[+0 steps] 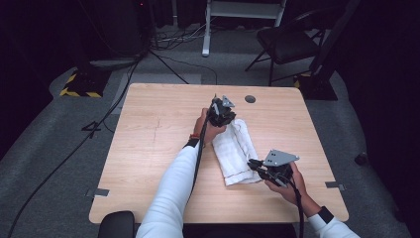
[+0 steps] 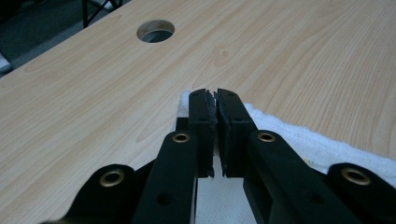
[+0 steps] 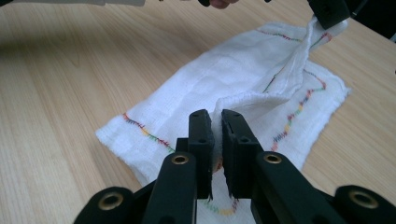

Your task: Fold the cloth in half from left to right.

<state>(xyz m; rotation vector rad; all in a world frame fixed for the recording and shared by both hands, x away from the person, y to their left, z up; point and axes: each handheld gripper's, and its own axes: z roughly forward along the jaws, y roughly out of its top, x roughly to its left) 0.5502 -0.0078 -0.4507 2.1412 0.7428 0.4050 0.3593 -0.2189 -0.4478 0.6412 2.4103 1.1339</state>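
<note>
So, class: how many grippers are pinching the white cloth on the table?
2. The left gripper pinches the white cloth at its far end; the right gripper pinches a raised fold at the cloth's near right edge.

No readable text, label, brand, number or sign in any view. White cloth [image 3: 243, 79] between and ahead of jaws: multicoloured zigzag stitching only, no lettering. Bare wood surface [image 2: 303, 51] ahead of jaws: no markings. Yellow-black hazard stripes [image 1: 79, 87] on floor base far beyond surface: pattern only, no words.
</note>
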